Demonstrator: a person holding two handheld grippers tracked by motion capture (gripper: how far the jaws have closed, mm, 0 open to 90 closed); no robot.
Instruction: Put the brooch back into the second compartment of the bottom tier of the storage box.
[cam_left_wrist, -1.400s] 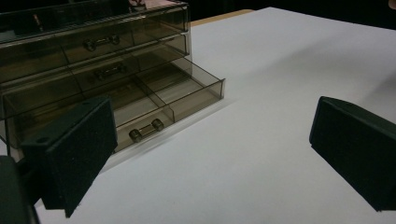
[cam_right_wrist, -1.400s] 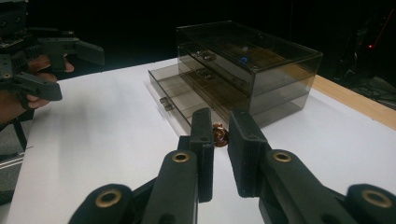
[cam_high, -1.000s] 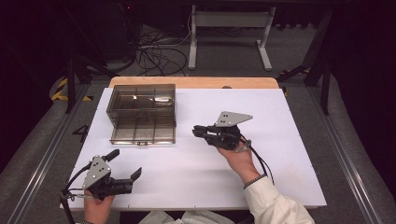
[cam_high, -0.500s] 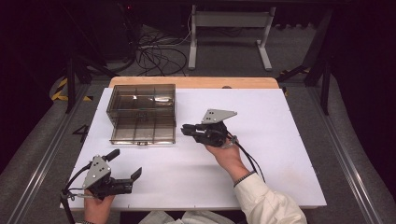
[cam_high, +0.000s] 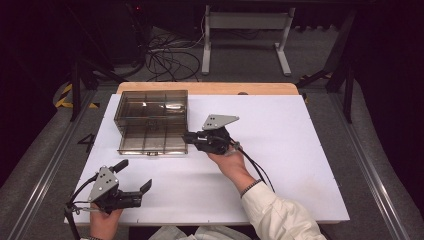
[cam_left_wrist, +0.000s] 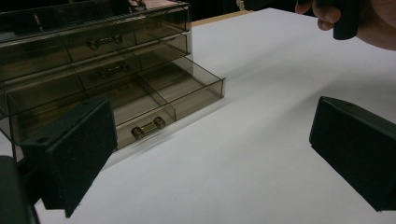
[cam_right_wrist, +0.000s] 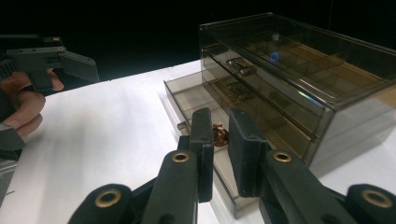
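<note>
a smoky, see-through drawer box (cam_high: 151, 112) sits on the far left part of the white table (cam_high: 300, 150), with its bottom drawer (cam_high: 152, 140) pulled out toward the near side; the two drawers above it are pushed in, each with a small metal handle. the right gripper (cam_high: 192, 138) is held out by the person's right hand (cam_high: 227, 160) and points left at the right end of the open drawer, its tip just beside or over that drawer's right corner. in the right gripper view its jaws stand close together with a narrow gap between them, and a small round copper-coloured object (cam_right_wrist: 219, 135) shows through that gap, lying in or just above the open drawer; whether the jaws touch it cannot be told. the grey three-cornered plate (cam_high: 218, 120) rides on top of this gripper and a black cable (cam_high: 260, 170) trails back along the sleeve (cam_high: 280, 215). the left gripper (cam_high: 134, 186) is held low over the near left corner of the table by the left hand (cam_high: 102, 222), well apart from the box, with its jaws spread wide and nothing between them. in the left gripper view the open drawer's metal handle (cam_left_wrist: 148, 127) faces the camera, and the drawer looks bare where its floor shows.
</note>
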